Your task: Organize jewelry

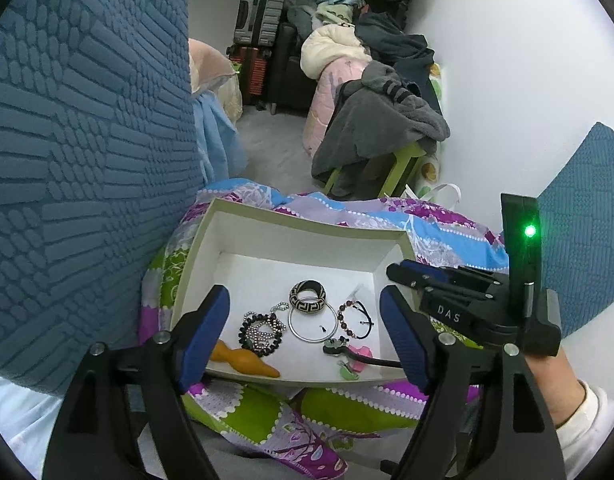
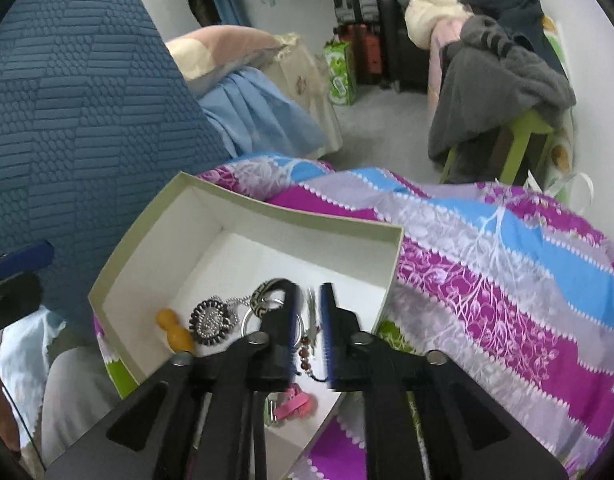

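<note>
An open white box (image 1: 291,248) rests on a patterned quilt (image 2: 507,264), beside a blue textured cushion (image 1: 87,152). On its floor lie the jewelry pieces: a patterned bangle (image 1: 307,297), a thin silver bangle (image 1: 313,326) touching it, a tangle of dark and silver beads (image 1: 262,332), a red bead bracelet (image 1: 353,320) on black cord, an amber double-lobed piece (image 1: 243,360) and a pink piece (image 1: 361,356) near the front wall. The left gripper (image 1: 305,338) hangs above the box, jaws wide apart and empty. The right gripper (image 2: 311,334) stands over the box's right part, jaws slightly parted, gripping nothing; the bead bracelet shows through the gap below. A sleeved hand (image 1: 563,380) holds the right gripper.
</note>
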The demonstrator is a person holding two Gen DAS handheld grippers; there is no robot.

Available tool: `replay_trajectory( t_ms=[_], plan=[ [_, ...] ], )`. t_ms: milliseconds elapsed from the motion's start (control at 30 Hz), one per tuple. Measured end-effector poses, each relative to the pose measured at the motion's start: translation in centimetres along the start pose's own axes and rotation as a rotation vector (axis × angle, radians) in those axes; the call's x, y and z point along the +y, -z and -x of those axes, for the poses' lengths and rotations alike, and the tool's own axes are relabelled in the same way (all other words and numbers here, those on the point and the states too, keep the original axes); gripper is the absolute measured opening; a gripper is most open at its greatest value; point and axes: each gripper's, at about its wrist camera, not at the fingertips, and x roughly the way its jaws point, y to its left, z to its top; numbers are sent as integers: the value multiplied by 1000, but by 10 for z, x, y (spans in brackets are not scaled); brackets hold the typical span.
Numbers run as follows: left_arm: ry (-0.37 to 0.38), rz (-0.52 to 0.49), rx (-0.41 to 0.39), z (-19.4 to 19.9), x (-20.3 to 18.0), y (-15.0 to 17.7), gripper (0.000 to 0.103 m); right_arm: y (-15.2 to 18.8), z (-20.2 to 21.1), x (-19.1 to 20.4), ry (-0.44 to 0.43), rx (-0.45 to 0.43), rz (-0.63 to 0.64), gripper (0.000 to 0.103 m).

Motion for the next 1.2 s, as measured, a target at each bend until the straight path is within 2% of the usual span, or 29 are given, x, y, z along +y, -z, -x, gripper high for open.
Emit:
replay_trajectory(
  t_ms=[33,167,233,400,533,600,733,867,1133,1200],
  plan=[
    [1,1,-4,2,0,-1,78,-1,3,-1,-6,-6,-7,31],
    [-12,-9,-30,15,-5,-10,80,-11,25,-3,14,-53,-15,55],
    [-18,-15,-43,22,-7,-15,81,-19,42,-3,29,-93,-12,61],
    [-16,-12,-77,44,-14,-29,81,-39,105,2,43,-229,-15,79],
    [-18,-41,-115,72,-27,-39,81,-49,161,12,59,-359,-17,87],
    [-27,-72,-146,88,-37,-44,81,-52,188,19,65,-417,-11,101],
    [-46,-125,-190,114,-55,-49,81,-51,233,29,57,-493,-18,103],
    [-61,-163,-230,136,-69,-48,82,-43,263,42,55,-534,2,103],
    [-54,-177,-274,160,-82,-39,82,-16,297,64,103,-586,47,103],
    [-17,-166,-286,165,-83,-35,83,-11,297,65,126,-583,41,103]
  ],
)
